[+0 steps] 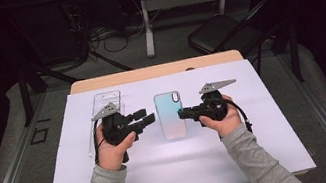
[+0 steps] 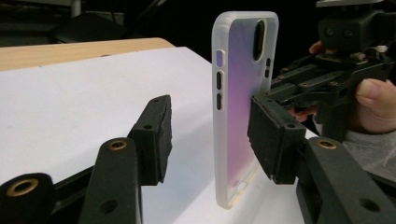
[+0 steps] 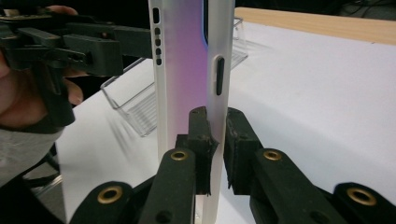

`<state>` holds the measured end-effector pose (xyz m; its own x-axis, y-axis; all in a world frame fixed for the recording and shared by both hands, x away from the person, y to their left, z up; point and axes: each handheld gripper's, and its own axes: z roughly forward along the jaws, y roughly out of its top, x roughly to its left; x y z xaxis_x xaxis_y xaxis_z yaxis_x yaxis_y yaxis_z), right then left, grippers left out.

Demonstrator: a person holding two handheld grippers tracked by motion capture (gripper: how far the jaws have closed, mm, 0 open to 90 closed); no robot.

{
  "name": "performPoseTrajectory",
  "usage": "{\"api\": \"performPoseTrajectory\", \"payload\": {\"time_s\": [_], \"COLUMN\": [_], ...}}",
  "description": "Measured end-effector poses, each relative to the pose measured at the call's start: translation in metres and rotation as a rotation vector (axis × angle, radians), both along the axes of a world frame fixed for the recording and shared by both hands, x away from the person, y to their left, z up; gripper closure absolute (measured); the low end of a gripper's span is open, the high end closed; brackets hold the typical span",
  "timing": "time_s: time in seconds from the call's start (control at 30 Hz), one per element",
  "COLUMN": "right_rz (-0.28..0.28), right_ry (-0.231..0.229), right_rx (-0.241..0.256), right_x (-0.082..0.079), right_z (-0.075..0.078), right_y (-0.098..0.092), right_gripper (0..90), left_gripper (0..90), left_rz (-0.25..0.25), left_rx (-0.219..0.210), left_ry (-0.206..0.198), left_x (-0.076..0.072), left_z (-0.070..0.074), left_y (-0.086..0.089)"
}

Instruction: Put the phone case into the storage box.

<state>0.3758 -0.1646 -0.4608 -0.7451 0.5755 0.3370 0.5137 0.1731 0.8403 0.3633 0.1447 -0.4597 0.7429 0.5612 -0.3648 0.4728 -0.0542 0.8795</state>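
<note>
Phone case [image 1: 170,115] sits mid-sheet on the white table cover [image 1: 262,145], between both hands. From above it looks flat; the right gripper view shows the right gripper [image 3: 215,140] clamped on its side wall. The left gripper [image 2: 208,135] has its jaws apart around the case's edge. A clear plastic tray [image 3: 140,105] lies behind.
</note>
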Motion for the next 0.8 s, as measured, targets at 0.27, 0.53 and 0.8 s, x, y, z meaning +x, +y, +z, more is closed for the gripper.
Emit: {"api": "performPoseTrajectory", "payload": {"time_s": [0.27, 0.53, 0.8], "right_rz": [-0.099, -0.197, -0.282], "right_ry": [-0.04, -0.055, -0.088], "right_rx": [-0.037, -0.076, -0.113], "right_x": [0.0, 0.001, 0.002], "right_z": [-0.003, -0.008, -0.011], "right_y": [0.004, 0.004, 0.001], "right_gripper": [82.5, 82.5, 82.5], "left_gripper": [47.8, 42.2, 41.4], "left_rz": [0.04, 0.106, 0.137], "left_rx": [0.029, 0.059, 0.082], "left_ry": [-0.028, -0.059, -0.055], "left_x": [0.0, 0.002, 0.004], "left_z": [-0.001, -0.003, -0.008], "left_y": [-0.003, -0.005, -0.004]}}
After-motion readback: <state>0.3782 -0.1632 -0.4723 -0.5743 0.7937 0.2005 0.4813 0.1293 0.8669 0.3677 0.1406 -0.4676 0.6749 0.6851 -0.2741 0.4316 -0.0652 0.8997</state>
